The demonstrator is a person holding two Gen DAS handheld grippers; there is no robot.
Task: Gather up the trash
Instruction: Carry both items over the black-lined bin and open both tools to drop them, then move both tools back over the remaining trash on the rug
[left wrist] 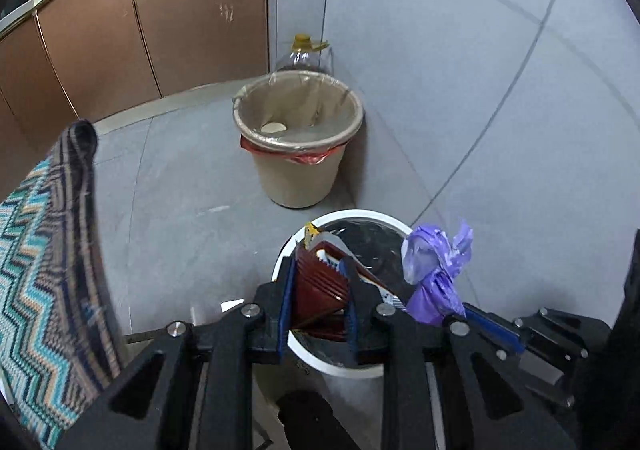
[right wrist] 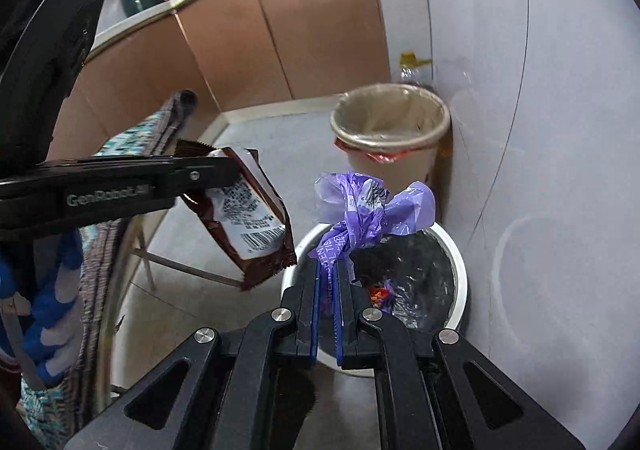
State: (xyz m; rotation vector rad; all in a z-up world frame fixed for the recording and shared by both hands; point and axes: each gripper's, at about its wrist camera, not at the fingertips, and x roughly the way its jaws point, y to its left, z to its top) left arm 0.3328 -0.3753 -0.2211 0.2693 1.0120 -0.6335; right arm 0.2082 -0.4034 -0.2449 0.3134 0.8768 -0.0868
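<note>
My left gripper is shut on a dark red-brown snack wrapper and holds it over the near white bin, which has a black liner. The wrapper also shows in the right wrist view, hanging from the left gripper's fingers. My right gripper is shut on a crumpled purple plastic wrapper above the same white bin. In the left wrist view the purple wrapper sits at the bin's right rim. Some trash lies in the bin.
A beige bin with a clear liner and red bag stands further off against the grey wall, also seen in the right wrist view. A plastic bottle stands behind it. A zigzag-patterned cloth hangs at left. Brown cabinets line the back.
</note>
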